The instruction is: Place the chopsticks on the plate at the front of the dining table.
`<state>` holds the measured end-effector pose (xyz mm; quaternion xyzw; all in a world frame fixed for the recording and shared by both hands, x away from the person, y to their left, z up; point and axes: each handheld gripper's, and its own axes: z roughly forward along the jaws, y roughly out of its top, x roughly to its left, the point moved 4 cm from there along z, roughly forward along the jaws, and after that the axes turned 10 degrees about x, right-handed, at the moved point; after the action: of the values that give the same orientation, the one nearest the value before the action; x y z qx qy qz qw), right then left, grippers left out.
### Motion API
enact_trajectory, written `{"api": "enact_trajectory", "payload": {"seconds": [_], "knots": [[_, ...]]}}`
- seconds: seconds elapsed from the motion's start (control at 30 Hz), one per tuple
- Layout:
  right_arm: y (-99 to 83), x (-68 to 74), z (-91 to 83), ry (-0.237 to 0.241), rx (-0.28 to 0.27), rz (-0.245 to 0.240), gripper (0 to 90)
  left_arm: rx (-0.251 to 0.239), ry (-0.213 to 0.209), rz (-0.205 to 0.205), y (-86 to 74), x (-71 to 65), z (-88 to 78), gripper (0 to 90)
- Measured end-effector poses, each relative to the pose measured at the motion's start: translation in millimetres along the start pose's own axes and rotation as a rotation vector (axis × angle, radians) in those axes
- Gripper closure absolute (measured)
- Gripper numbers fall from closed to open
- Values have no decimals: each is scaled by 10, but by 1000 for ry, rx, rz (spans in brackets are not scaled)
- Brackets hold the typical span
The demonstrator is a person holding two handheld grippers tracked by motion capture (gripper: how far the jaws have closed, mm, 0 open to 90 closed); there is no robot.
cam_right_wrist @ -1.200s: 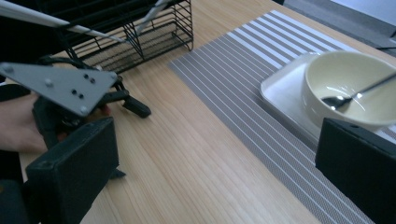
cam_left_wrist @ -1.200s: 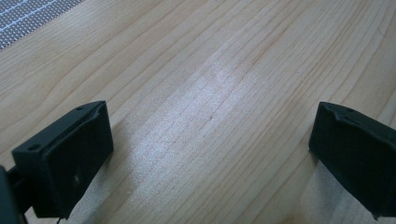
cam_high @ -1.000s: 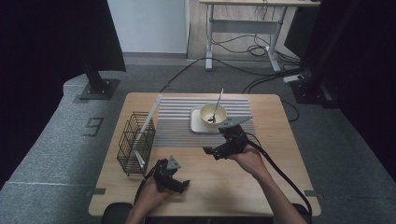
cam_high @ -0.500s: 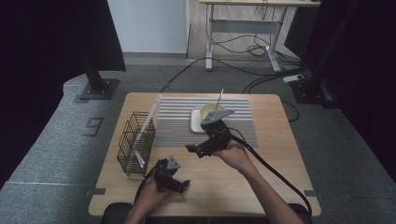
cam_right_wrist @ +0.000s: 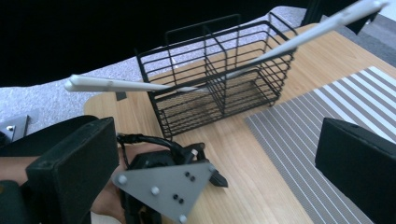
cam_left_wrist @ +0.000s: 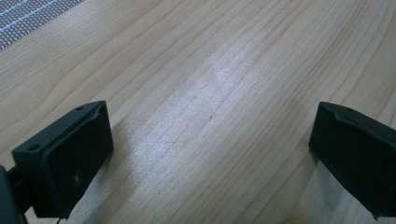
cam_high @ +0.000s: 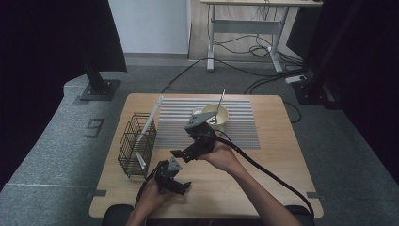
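A black wire basket stands at the table's left, and a long white utensil leans through it. The same basket and white utensil lie ahead in the right gripper view. A cream bowl with a thin utensil in it rests on the striped mat. My right gripper hovers open over the table's middle, jaws pointing left toward the basket. My left gripper rests open near the front edge; its jaws stand wide over bare wood. Its grey plate is close below the right gripper.
The striped mat lies right of the basket. A corner of the mat sits far off in the left gripper view. Cables, stands and a desk frame are on the floor beyond the wooden table.
My right gripper has swung from beside the bowl to the left and toward the front, turning to face the basket. The left gripper has stayed put.
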<state>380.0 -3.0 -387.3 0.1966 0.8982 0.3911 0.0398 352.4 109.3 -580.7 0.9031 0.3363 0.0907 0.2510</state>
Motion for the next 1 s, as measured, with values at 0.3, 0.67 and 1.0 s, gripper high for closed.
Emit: {"api": "enact_trajectory", "payload": {"seconds": [0.3,0.67,1.0], "knots": [[140,167,176,44,10,-28,0,0,2,1,0,0,1,0],[260,344,414,84,32,-55,0,-4,1,-2,1,-2,3,0],[317,456,605,101,57,-81,0,-1,1,-2,0,-1,1,0]]}}
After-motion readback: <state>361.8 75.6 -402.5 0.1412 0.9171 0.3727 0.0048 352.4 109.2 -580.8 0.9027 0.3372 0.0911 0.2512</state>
